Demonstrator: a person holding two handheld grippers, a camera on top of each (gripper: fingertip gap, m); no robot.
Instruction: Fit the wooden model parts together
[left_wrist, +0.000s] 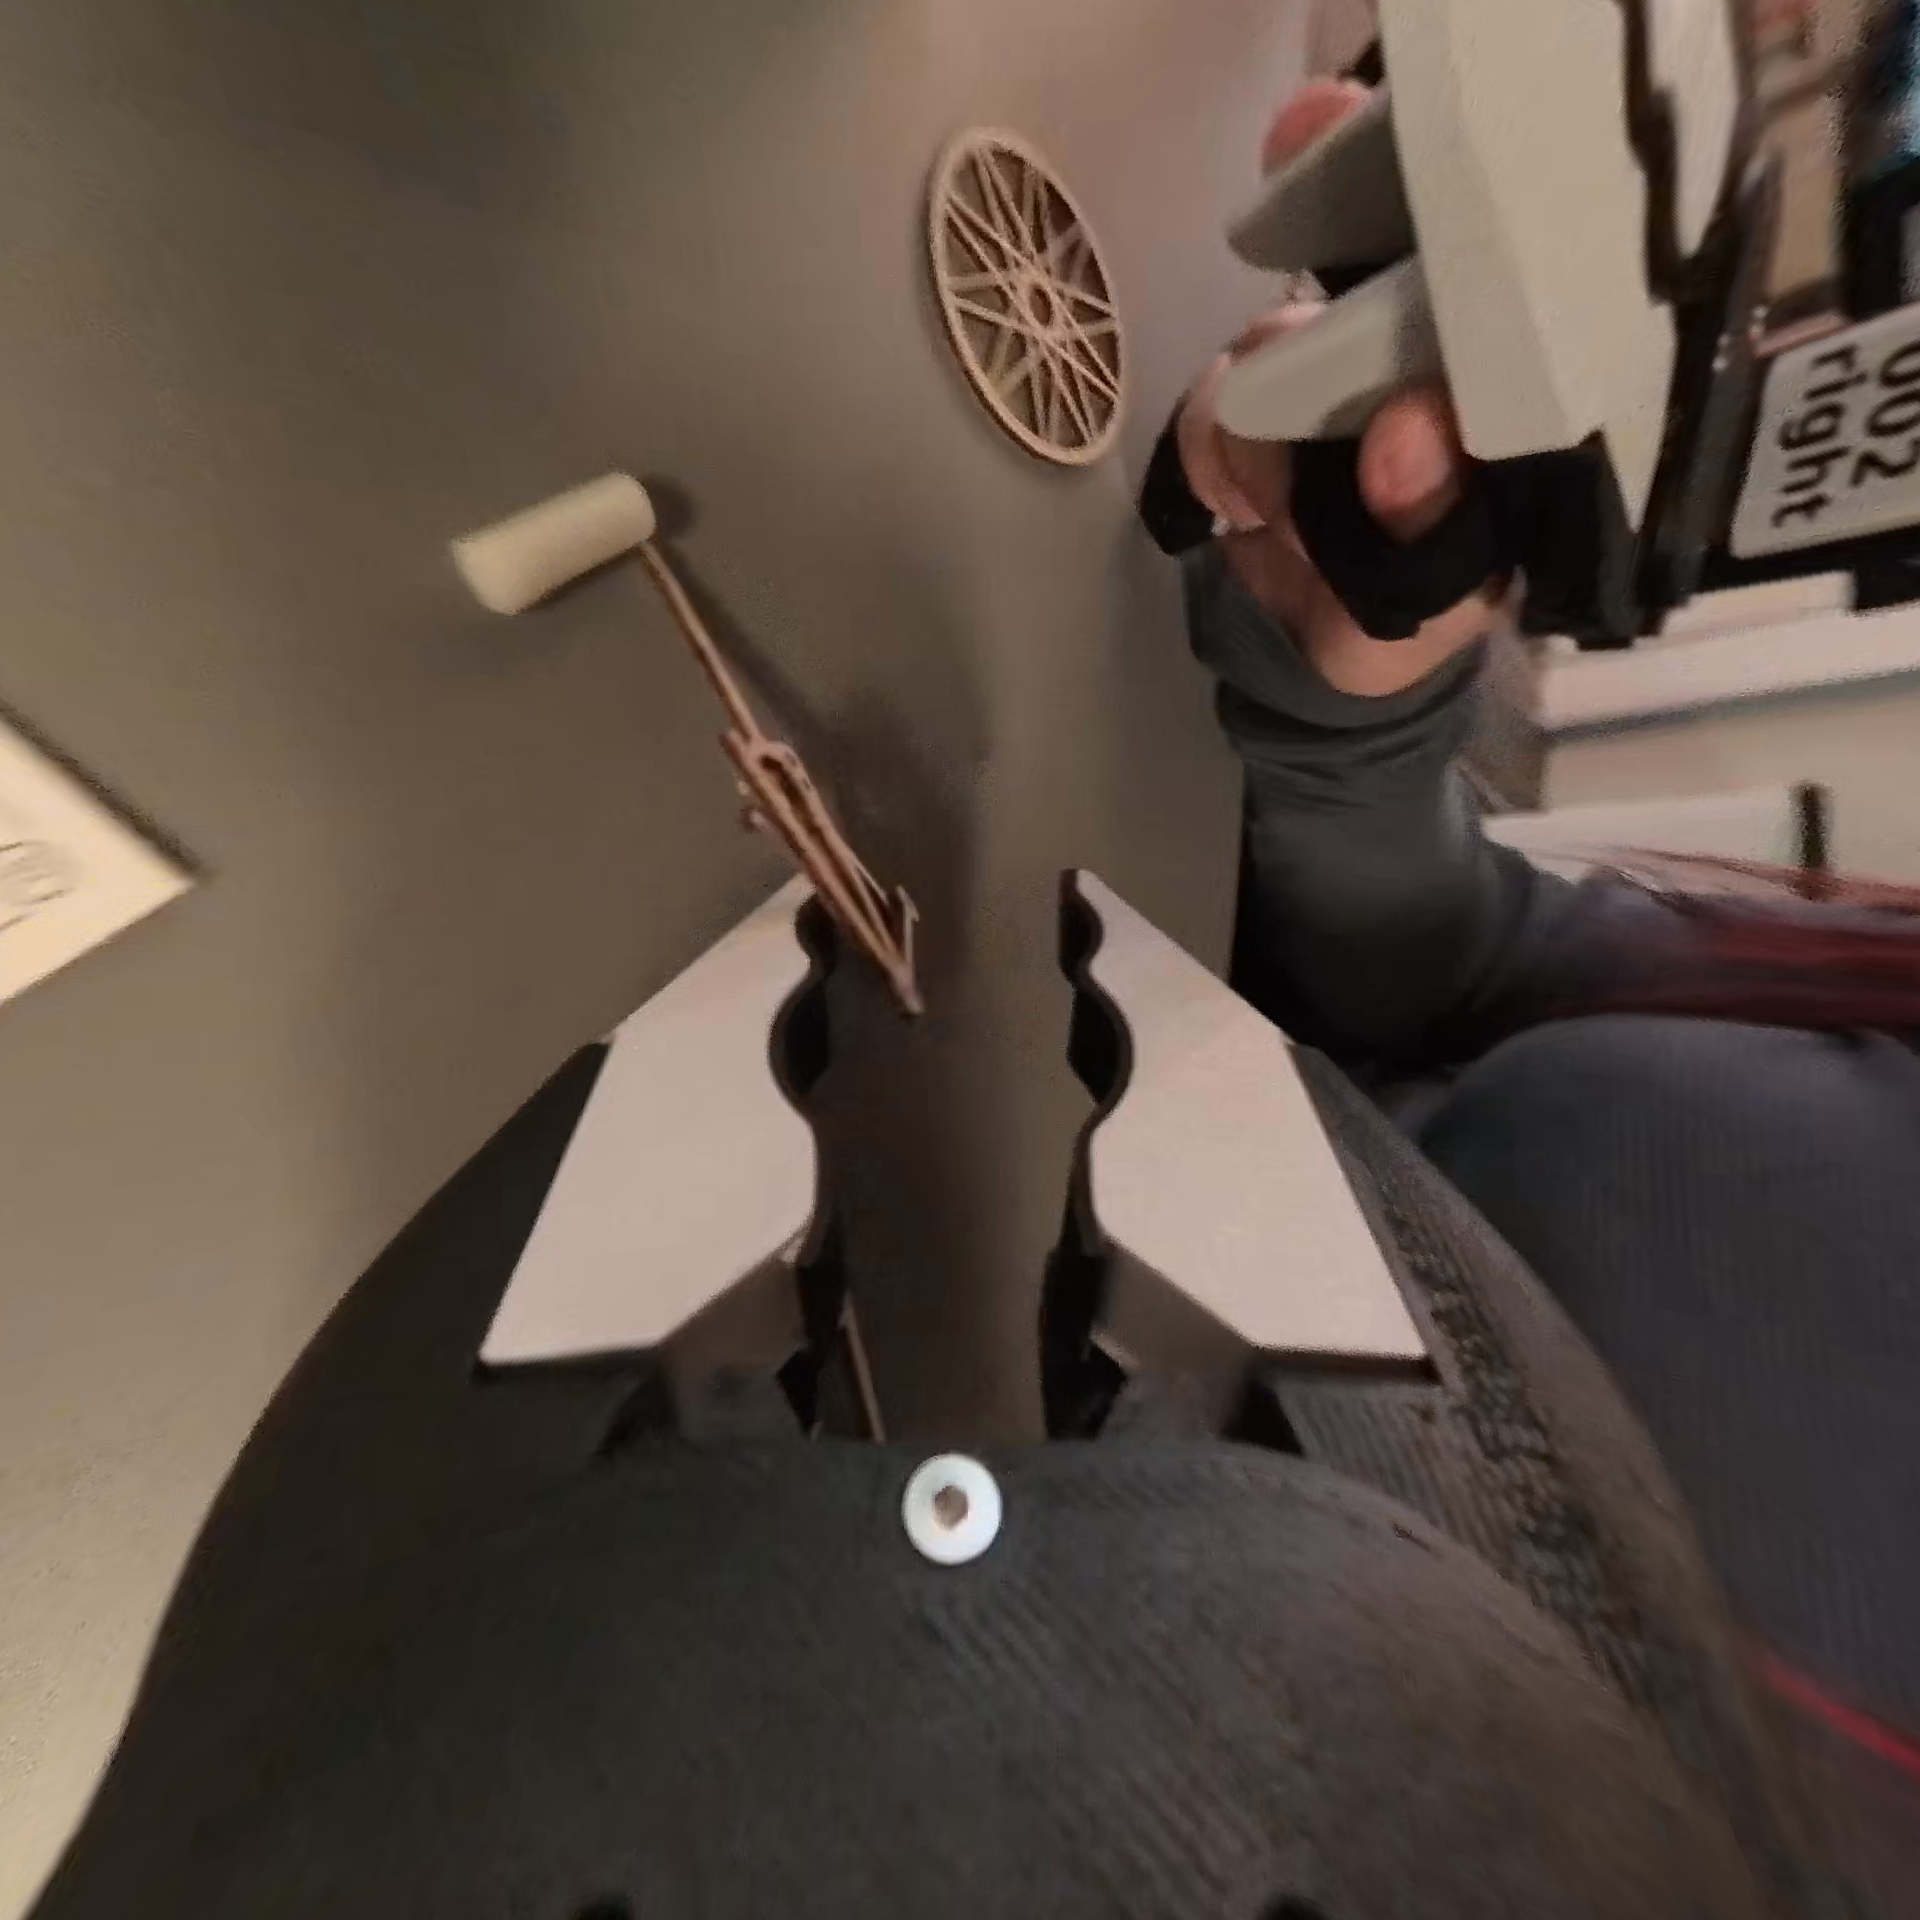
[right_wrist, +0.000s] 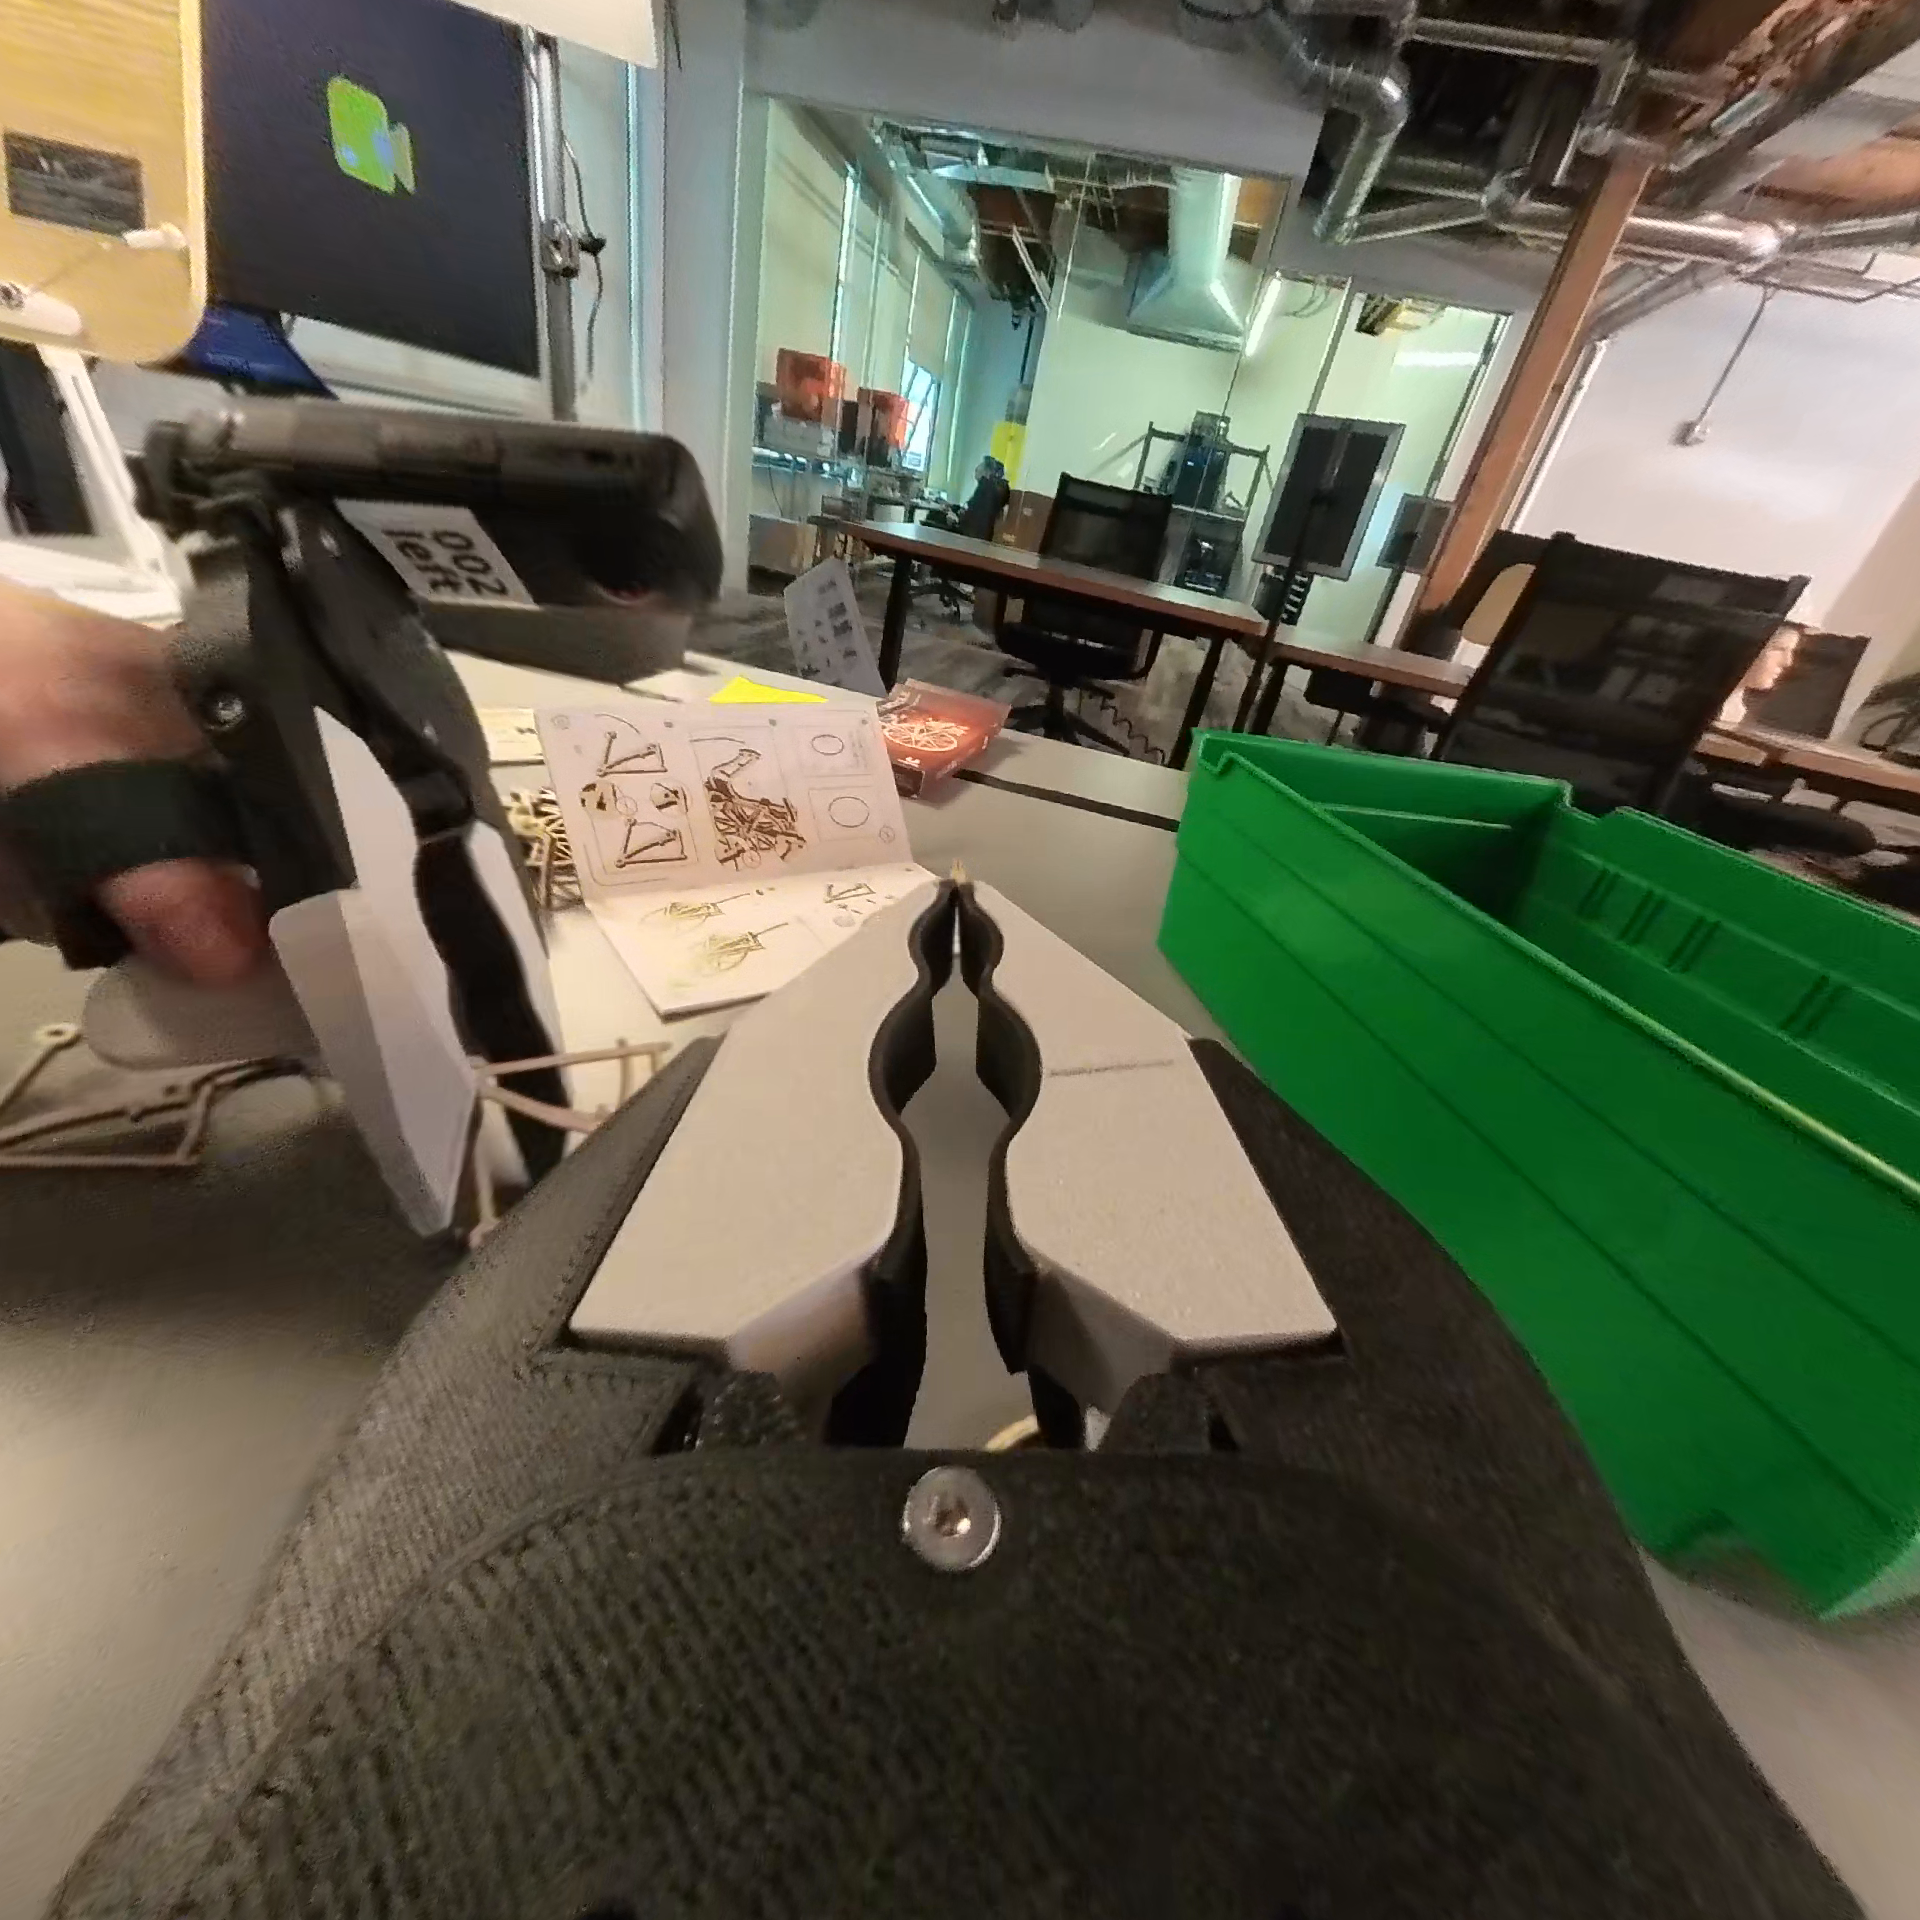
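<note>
In the left wrist view a thin wooden frame part (left_wrist: 769, 779) with a pale cylinder (left_wrist: 556, 556) on its far end lies on the grey table (left_wrist: 416, 312). Its pointed near end sits just inside my left gripper's left finger. My left gripper (left_wrist: 940, 914) is open and points down at the table. A wooden spoked wheel (left_wrist: 1023, 307) lies flat farther off. My right gripper (right_wrist: 956, 899) is shut, and a tiny tip of a thin wooden part (right_wrist: 961, 865) sticks out between its fingertips. It is held above the table and also shows in the left wrist view (left_wrist: 1455, 260).
A green plastic bin (right_wrist: 1558, 1039) stands to the right. An open instruction sheet (right_wrist: 727, 810), loose wooden pieces (right_wrist: 545, 842) and a red box (right_wrist: 940, 727) lie ahead. A flat wooden frame (right_wrist: 156, 1112) lies at the left. A sheet of paper (left_wrist: 62, 862) sits at the left edge.
</note>
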